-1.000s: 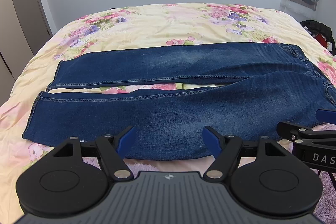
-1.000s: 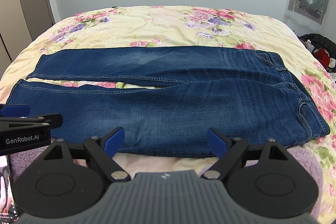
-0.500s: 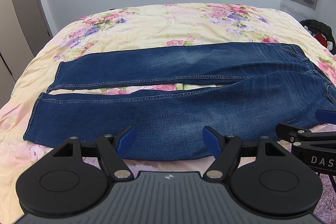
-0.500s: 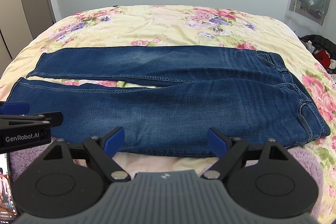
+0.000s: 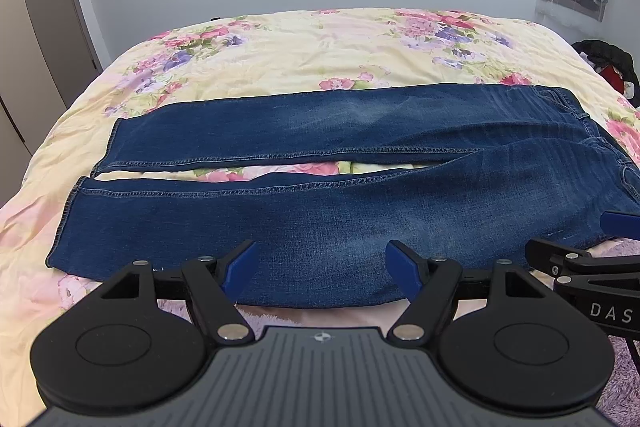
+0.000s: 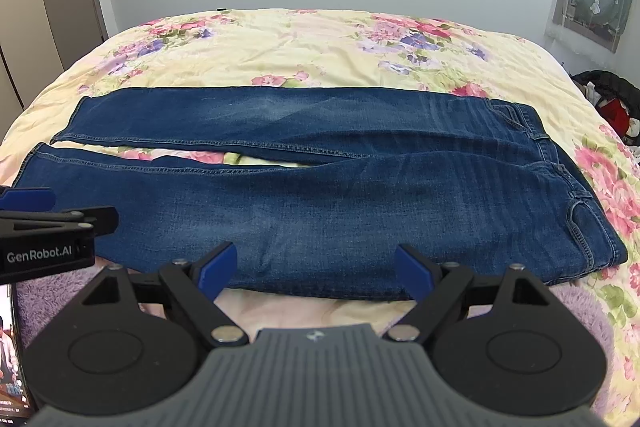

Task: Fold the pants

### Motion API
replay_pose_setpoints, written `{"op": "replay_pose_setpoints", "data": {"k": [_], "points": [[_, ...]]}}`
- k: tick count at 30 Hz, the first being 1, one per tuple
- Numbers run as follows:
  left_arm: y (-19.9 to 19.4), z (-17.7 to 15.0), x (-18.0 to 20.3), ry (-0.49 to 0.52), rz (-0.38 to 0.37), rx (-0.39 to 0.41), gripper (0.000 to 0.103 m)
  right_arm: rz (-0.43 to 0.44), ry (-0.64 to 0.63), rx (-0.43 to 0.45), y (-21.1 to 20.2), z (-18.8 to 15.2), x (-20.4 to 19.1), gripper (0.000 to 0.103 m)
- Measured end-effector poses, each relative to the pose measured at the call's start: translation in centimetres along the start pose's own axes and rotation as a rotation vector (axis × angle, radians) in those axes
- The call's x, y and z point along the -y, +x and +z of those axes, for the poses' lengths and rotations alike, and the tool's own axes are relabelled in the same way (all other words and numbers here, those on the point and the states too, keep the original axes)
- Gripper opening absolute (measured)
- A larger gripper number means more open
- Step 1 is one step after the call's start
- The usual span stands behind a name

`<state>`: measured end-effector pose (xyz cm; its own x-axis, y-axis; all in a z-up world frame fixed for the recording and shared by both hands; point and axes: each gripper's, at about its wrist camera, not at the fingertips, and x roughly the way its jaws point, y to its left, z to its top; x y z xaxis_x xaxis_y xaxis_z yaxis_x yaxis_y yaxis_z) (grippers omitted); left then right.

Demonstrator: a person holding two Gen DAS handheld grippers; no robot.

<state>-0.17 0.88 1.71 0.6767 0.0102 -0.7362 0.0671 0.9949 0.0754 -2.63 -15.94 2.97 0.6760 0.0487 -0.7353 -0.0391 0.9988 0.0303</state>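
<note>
Dark blue jeans [image 5: 320,211] lie flat across the floral bed, legs to the left, waistband to the right; they also show in the right wrist view [image 6: 320,195]. The two legs lie side by side with a narrow gap. My left gripper [image 5: 322,265] is open and empty, hovering over the near edge of the near leg. My right gripper [image 6: 316,269] is open and empty over the near edge, closer to the waist. Each gripper shows at the edge of the other's view.
The bed has a yellow floral cover [image 5: 320,55]. A purple fuzzy blanket [image 6: 580,311] lies along the near edge. Dark clothes [image 6: 612,99] are piled at the far right. A wardrobe [image 6: 48,7] stands at left. A phone screen [image 6: 10,359] shows bottom left.
Both grippers have crept slightly forward and up; the jeans have not moved.
</note>
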Motion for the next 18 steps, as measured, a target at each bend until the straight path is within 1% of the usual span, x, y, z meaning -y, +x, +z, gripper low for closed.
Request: {"op": "replay_pose_setpoints", "data": {"k": [12,18], "points": [[0.1,-0.1,0.2,0.006,0.001,0.0,0.085,-0.007,-0.004,0.006,-0.2,0.0,0.1,0.082],[0.5,-0.2,-1.2,0.025,0.018,0.0,0.085,-0.031,-0.014,0.018,0.1,-0.3,1.6,0.082]]}}
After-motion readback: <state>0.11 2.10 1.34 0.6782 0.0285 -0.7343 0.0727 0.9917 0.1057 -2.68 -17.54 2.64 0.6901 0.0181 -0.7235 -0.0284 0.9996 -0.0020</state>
